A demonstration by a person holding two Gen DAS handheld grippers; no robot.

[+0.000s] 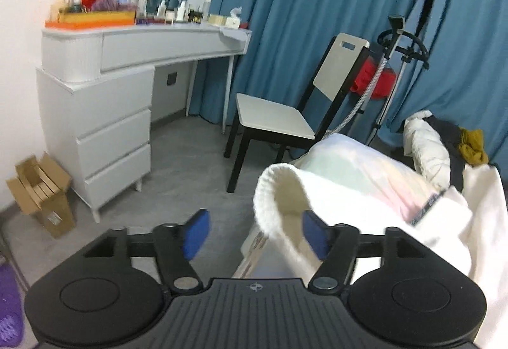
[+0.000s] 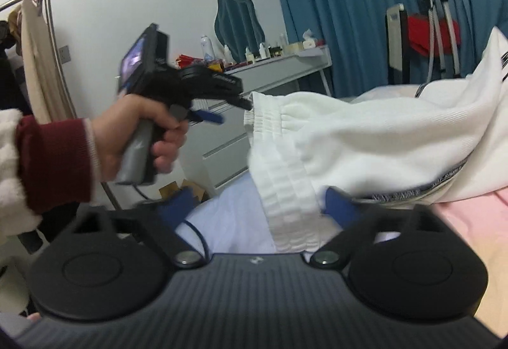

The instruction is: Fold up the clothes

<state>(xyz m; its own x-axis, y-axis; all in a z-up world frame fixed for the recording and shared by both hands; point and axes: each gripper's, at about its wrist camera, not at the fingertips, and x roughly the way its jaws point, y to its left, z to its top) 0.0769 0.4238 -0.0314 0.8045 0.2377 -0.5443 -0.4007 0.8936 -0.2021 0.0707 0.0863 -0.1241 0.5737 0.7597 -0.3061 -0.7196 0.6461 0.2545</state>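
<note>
Two grippers are up on my feeds, both at the ribbed end of one white garment (image 2: pixel 365 139). On the left wrist view, my left gripper (image 1: pixel 254 234) has its blue pads spread wide. The garment's ribbed cuff (image 1: pixel 279 203) hangs open like a tube right in front; its rim sits between the fingers, nearer the right pad (image 1: pixel 312 236), which shows inside the opening. The left pad (image 1: pixel 197 233) is apart from the cloth, over grey floor (image 1: pixel 177 158). The rest of the garment trails right, across the bed (image 1: pixel 349 165).

On the right wrist view, my right gripper (image 2: pixel 257 206) is also wide open, and the ribbed band (image 2: pixel 285 190) drops down between its fingers, against the right pad (image 2: pixel 338 204). I cannot tell whether the left pad (image 2: pixel 177 203) touches it. Beyond, my left hand (image 2: pixel 139 130) grips the other gripper's handle, its tips just at the band's upper edge.
</note>
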